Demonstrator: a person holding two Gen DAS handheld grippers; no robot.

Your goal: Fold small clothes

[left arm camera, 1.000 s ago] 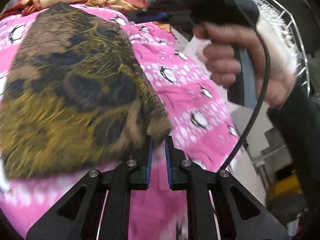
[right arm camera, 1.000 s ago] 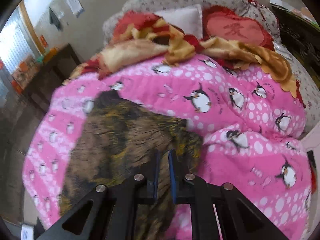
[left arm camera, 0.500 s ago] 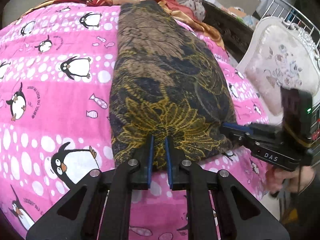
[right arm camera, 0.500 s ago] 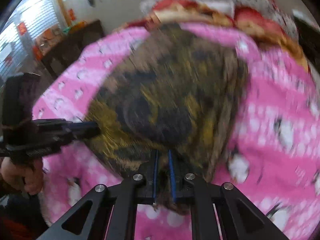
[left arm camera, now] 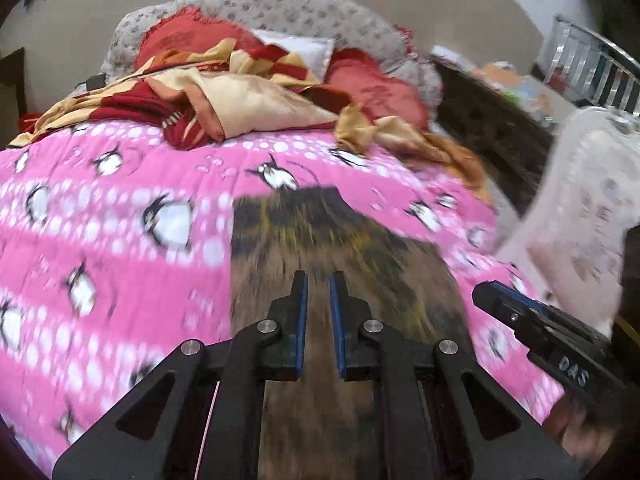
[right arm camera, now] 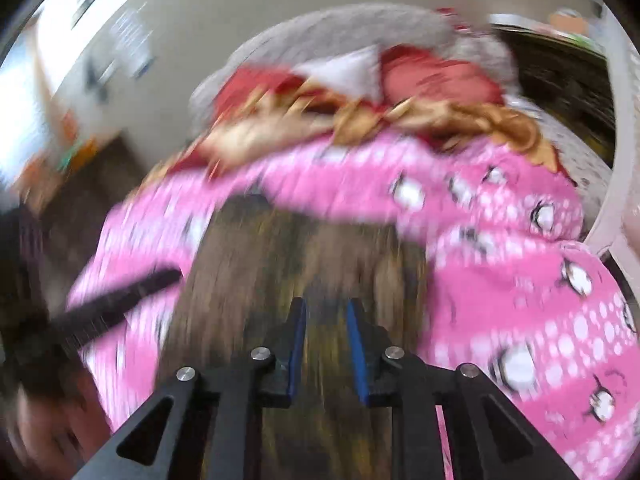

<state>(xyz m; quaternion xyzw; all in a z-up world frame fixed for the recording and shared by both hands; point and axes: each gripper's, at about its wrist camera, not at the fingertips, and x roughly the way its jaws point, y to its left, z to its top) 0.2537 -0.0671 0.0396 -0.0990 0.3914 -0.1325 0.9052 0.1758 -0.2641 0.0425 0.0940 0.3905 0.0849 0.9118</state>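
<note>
Both views motion-blurred. Cloth [left arm camera: 320, 248], brown with yellow print, lies flat as a long strip on the pink quilt [left arm camera: 120, 264], running ahead of and under both claws. Left claw [left arm camera: 318, 284]: pads a narrow gap apart, nothing visibly pinched, cloth directly beneath. Right claw [right arm camera: 325, 310]: pads spread somewhat wider, cloth below, no pinch seen. Right claw's body shows to the right of the left claw, beside the cloth edge. Red-gold blanket [left arm camera: 224, 92] heaped far ahead
</note>
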